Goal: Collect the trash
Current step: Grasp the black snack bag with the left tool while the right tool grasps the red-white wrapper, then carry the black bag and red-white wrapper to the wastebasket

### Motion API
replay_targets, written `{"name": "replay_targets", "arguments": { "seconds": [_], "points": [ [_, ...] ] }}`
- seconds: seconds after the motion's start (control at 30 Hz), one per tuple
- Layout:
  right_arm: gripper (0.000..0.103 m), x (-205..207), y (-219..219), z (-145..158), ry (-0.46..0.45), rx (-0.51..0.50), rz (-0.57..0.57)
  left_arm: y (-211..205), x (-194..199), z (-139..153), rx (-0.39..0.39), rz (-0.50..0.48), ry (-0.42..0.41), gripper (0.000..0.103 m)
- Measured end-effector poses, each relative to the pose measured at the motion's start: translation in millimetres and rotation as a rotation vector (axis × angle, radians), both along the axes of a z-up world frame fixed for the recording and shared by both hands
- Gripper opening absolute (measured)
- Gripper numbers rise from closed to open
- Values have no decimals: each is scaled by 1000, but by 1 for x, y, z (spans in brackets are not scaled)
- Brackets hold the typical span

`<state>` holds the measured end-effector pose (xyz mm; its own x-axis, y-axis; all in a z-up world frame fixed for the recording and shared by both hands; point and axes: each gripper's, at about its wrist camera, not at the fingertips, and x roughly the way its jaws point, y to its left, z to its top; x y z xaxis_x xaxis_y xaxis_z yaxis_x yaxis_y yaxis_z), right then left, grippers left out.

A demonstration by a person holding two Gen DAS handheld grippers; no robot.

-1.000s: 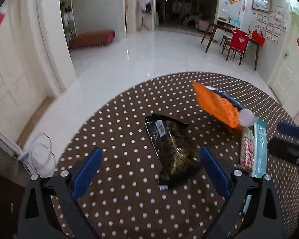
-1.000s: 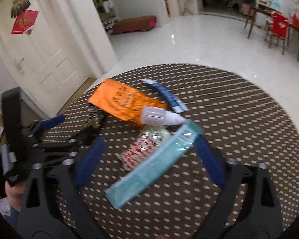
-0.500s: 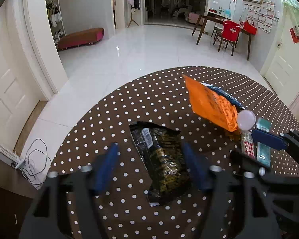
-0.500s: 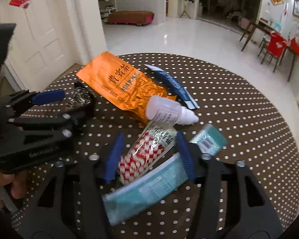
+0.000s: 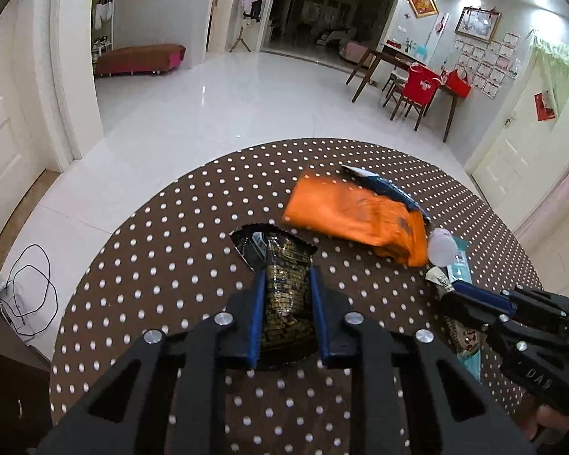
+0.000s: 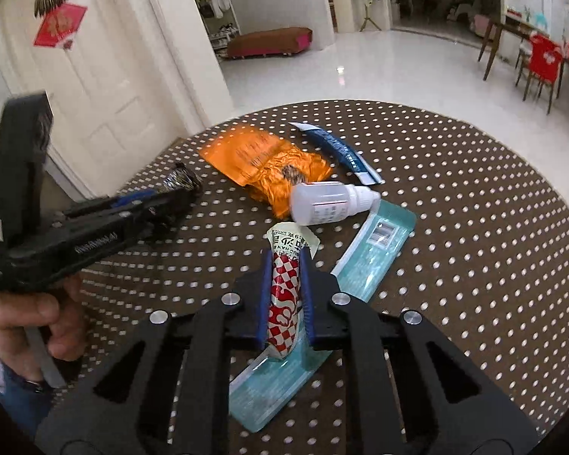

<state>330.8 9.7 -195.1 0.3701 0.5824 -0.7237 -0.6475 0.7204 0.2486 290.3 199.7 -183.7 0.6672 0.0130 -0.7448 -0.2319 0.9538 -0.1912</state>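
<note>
- Dark foil snack wrapper (image 5: 284, 295) flat on the table, near the left rim; long axis in line with the left gripper (image 5: 286, 318), running straight away from it.
- Left gripper closed in on that wrapper, blue pads against both long edges, wrapper bunched between them; a hold, by the look of it, though not yet lifted.
- Red-and-white checked wrapper (image 6: 284, 292) nearer the table's middle, long axis also along the fingers of the right gripper (image 6: 286, 303); far end with printed label poking past the fingertips.
- Right gripper narrowed onto the checked wrapper, pads touching both sides; lower end resting on a teal plastic sleeve (image 6: 375, 242) lying slantwise beneath.
- Each gripper already on its own piece, so nearness settled: left for the dark wrapper, right for the checked one. Coming move likely a straight lift; risk of dragging the teal sleeve along with the checked wrapper.
- Loose trash beyond: crumpled orange pouch (image 6: 269, 163), small white dropper bottle (image 6: 330, 203) on its side touching the pouch, blue sachet (image 6: 337, 151) just behind. All ahead of both grippers, nearer to the right one.
- Person's left hand (image 6: 38, 322) around the left gripper's handle in the right wrist view.
- Surface: round table with brown, white-dotted cloth (image 5: 163, 265).
- Room: glossy white tile floor (image 5: 227, 106), white panel doors, red bench (image 5: 136, 58) by the wall, wooden table with red chairs (image 5: 417, 87) far right, cable loop (image 5: 30, 288) on the floor at left. No bin in view.
</note>
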Motion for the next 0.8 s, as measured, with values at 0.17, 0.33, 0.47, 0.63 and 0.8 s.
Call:
{"name": "replay_targets", "arguments": {
  "seconds": [0.17, 0.33, 0.47, 0.63, 0.8],
  "points": [
    [14, -19, -16, 8, 12, 32, 14, -15, -32, -1, -10, -23, -14, 21],
    [14, -49, -29, 2, 22, 44, 21, -26, -59, 6, 1, -32, -40, 21],
    [14, -64, -58, 7, 18, 91, -20, -42, -79, 17, 4, -63, -79, 21],
    [15, -76, -95, 24, -21, 105, -82, -80, -94, 32, -12, -123, -131, 21],
    [15, -85, -141, 49, -68, 128, -158, -124, -101, 48, -13, -193, -168, 21]
  ]
}}
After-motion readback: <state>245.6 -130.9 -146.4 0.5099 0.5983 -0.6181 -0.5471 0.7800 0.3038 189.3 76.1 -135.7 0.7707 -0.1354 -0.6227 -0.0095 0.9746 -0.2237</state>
